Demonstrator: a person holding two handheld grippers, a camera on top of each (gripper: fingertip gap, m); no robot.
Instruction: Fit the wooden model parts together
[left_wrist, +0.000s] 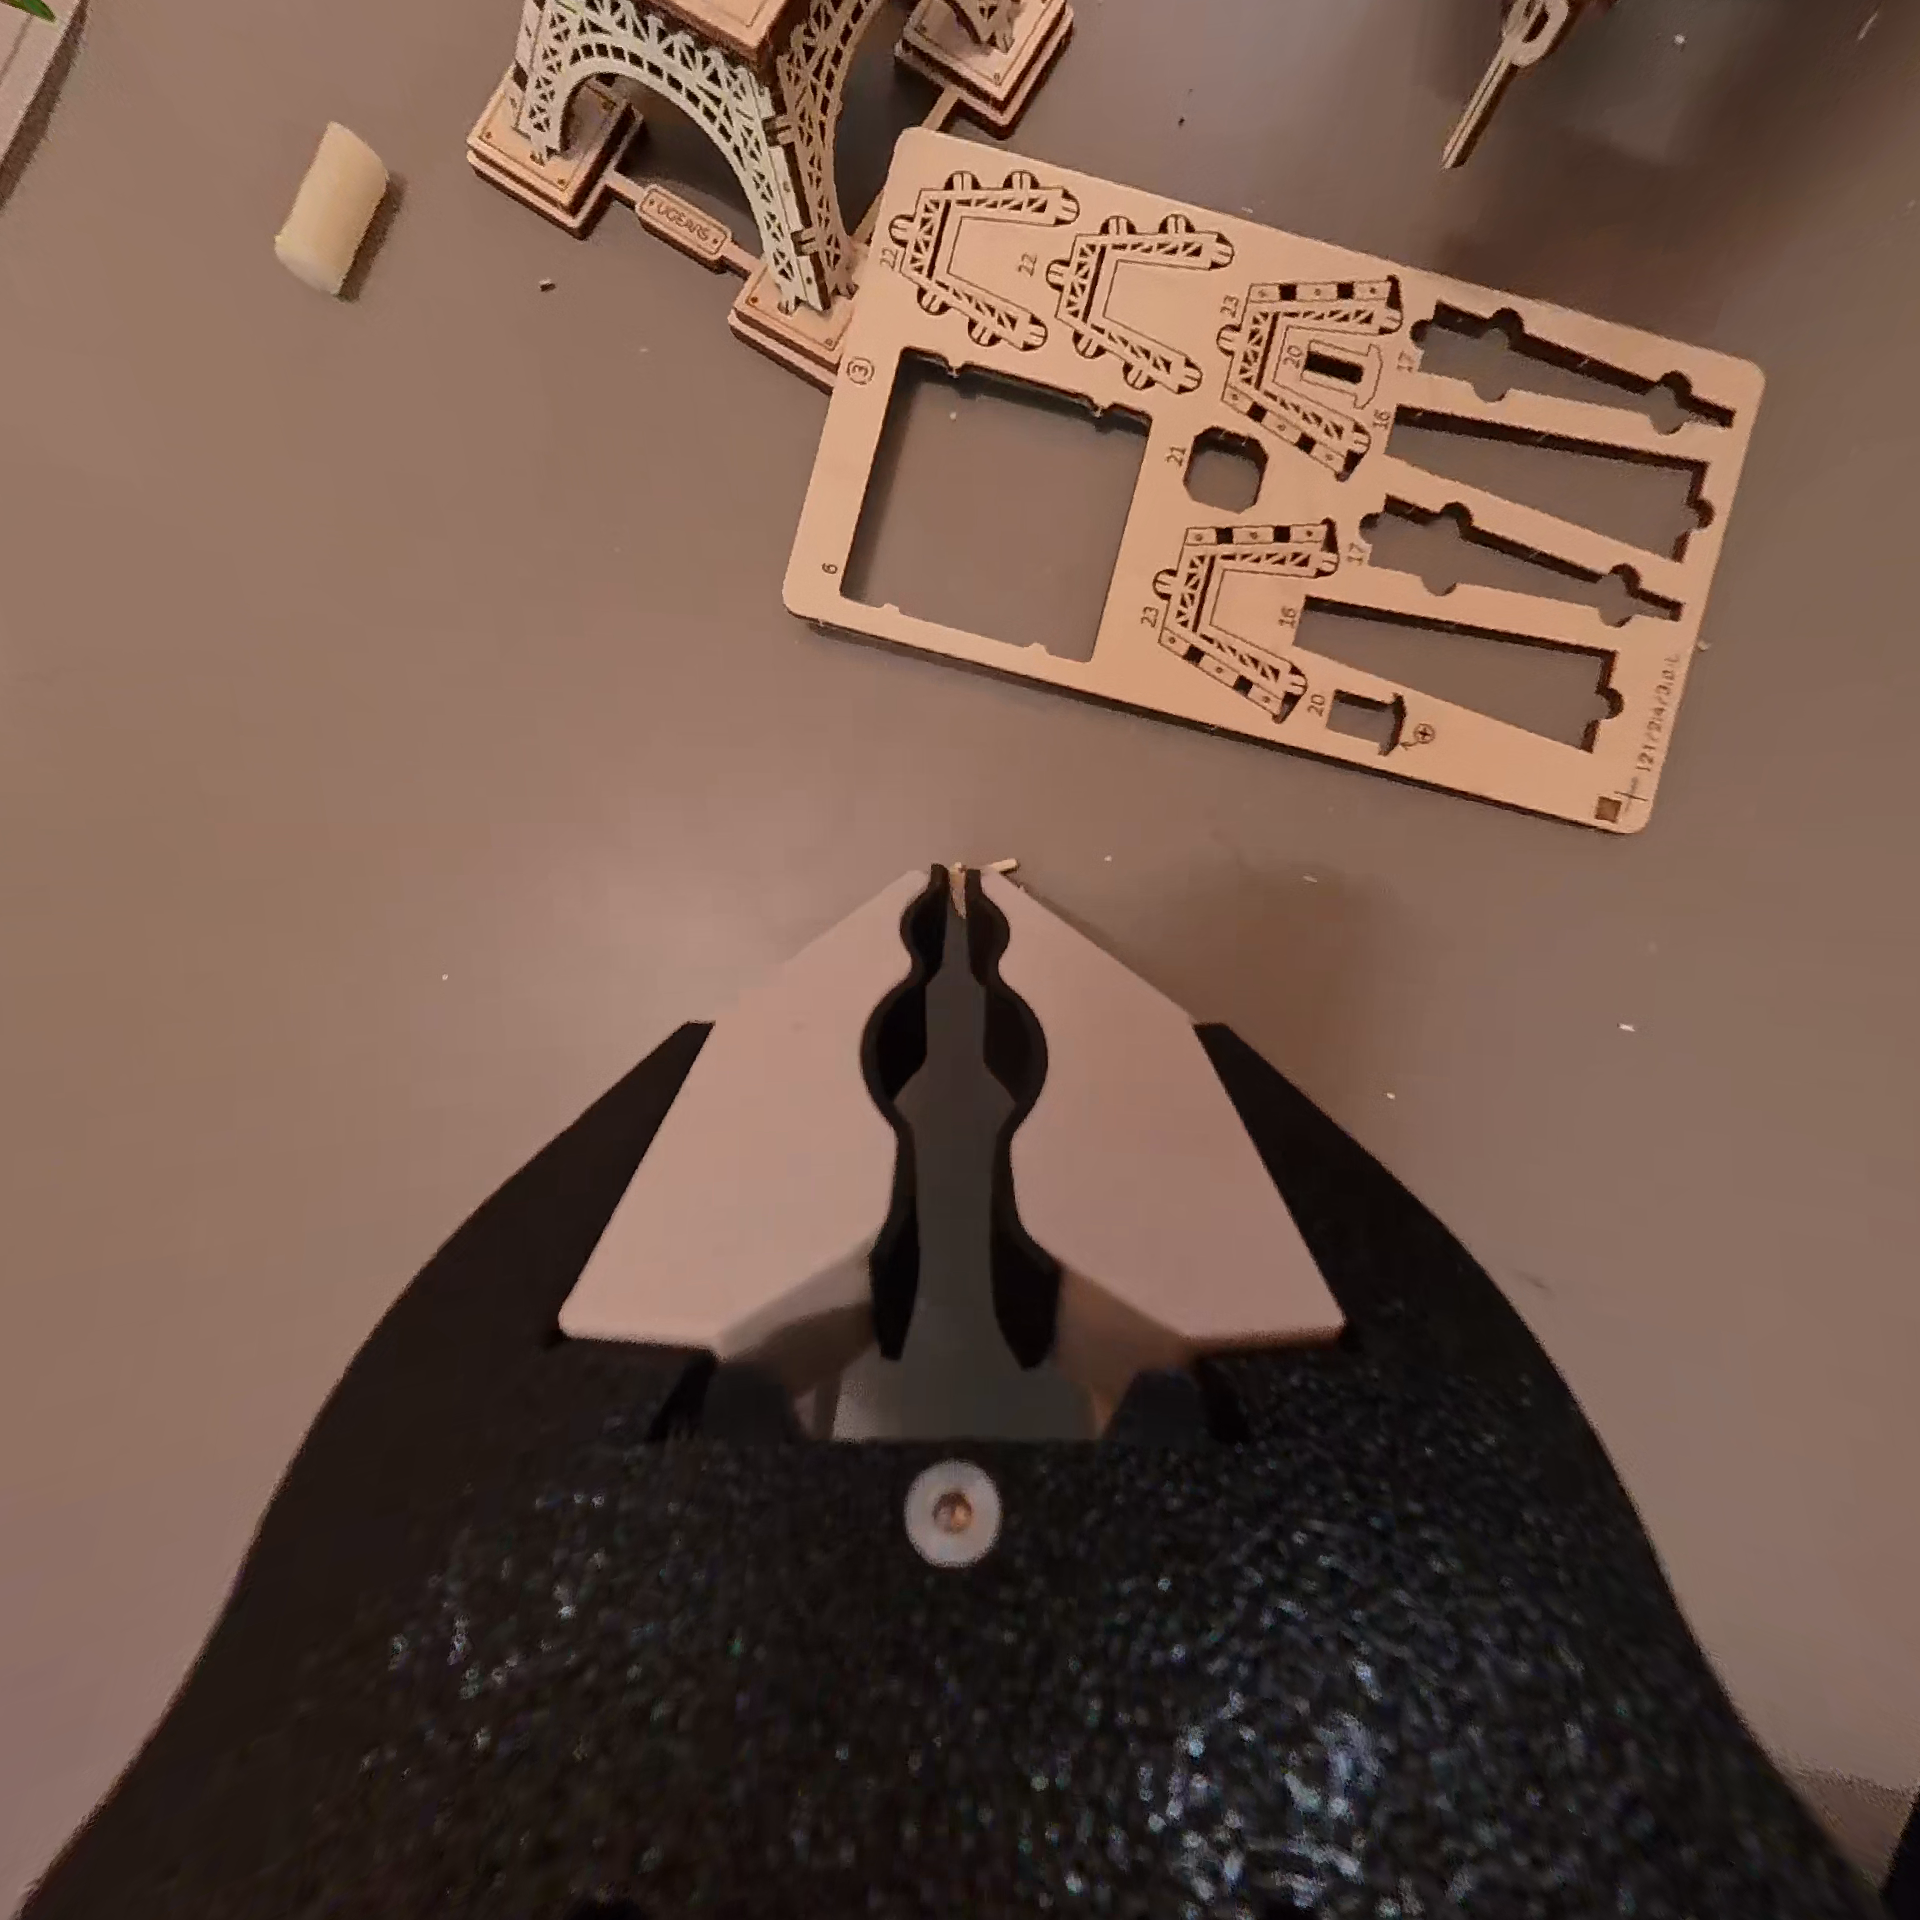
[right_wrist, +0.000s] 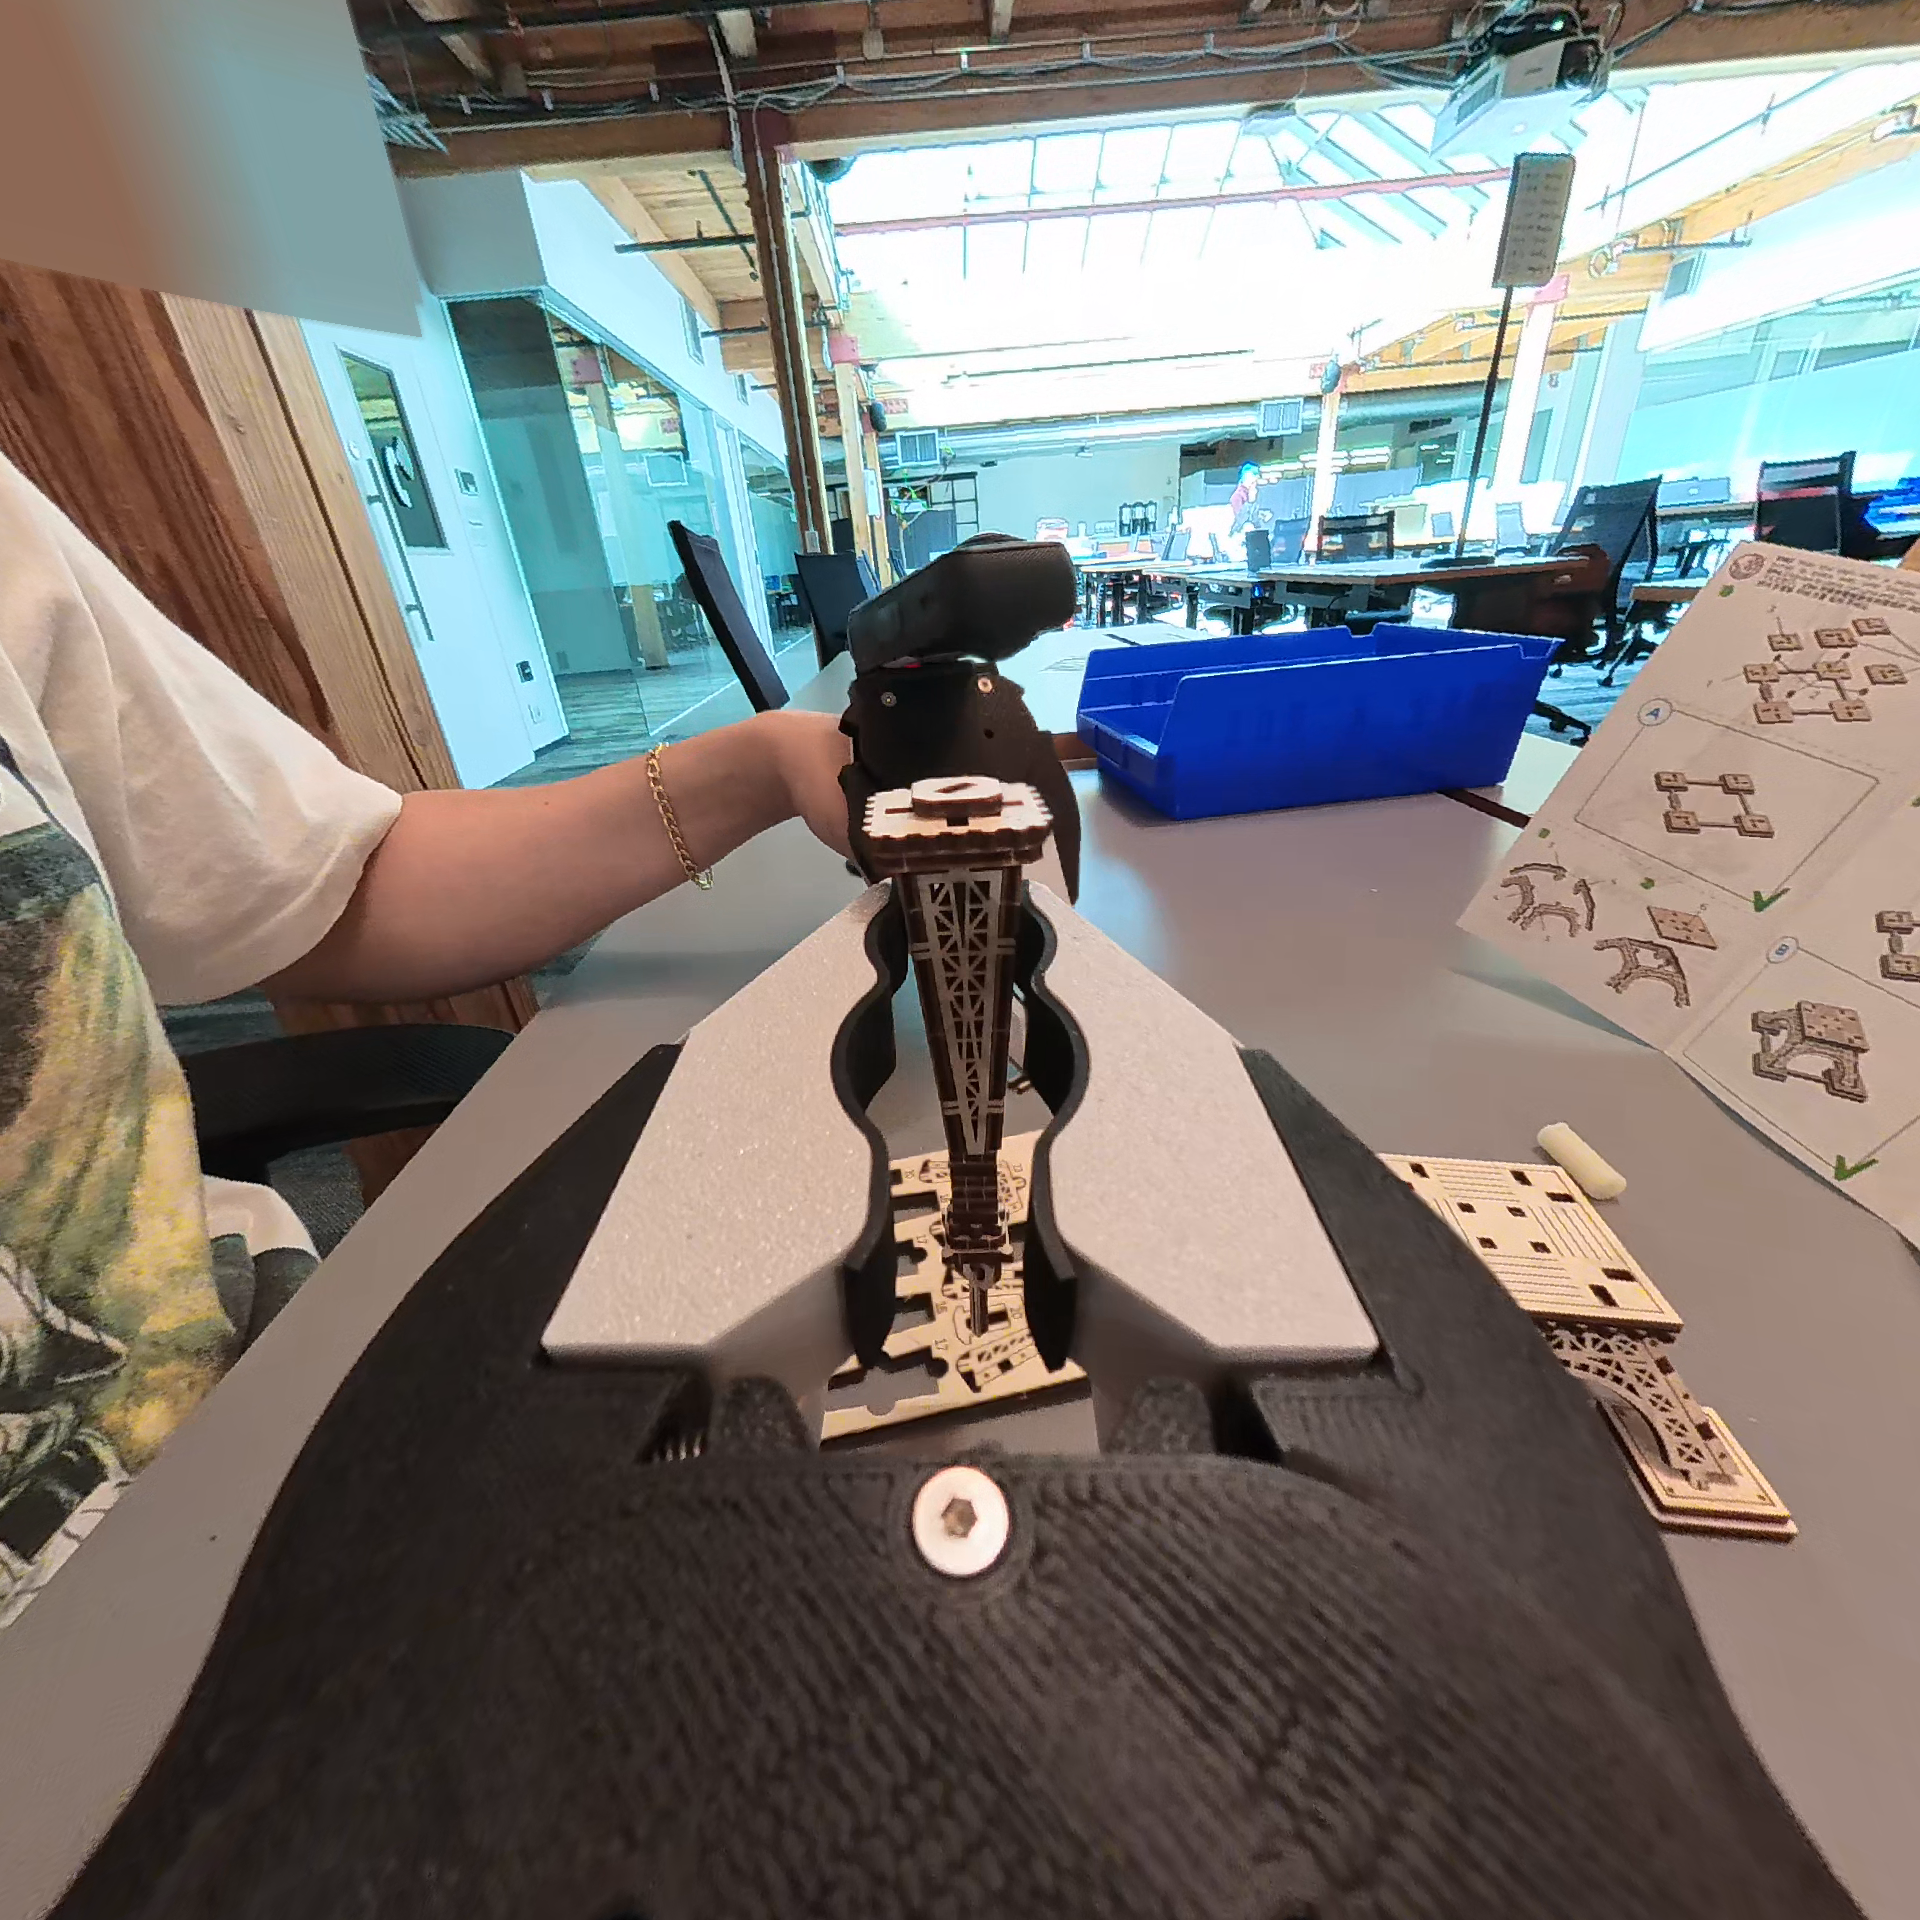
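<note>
My right gripper (right_wrist: 961, 997) has its jaws clamped on the tapered lattice-wood tower spire (right_wrist: 964, 997), held upside down at the frame's centre, square platform end up and thin tip pointing down over the pale punched-out plywood parts sheet (right_wrist: 940, 1382). My left gripper (left_wrist: 961, 883) has its jaws pressed together on a tiny pale wooden sliver (left_wrist: 958, 883) (too small to identify), low over the grey tabletop (left_wrist: 416, 675) at mid-frame. The arched wooden tower base (left_wrist: 727, 156) stands in the upper left of the left wrist view, touching the sheet's corner. A cream wax block (left_wrist: 332, 213) lies left of it.
</note>
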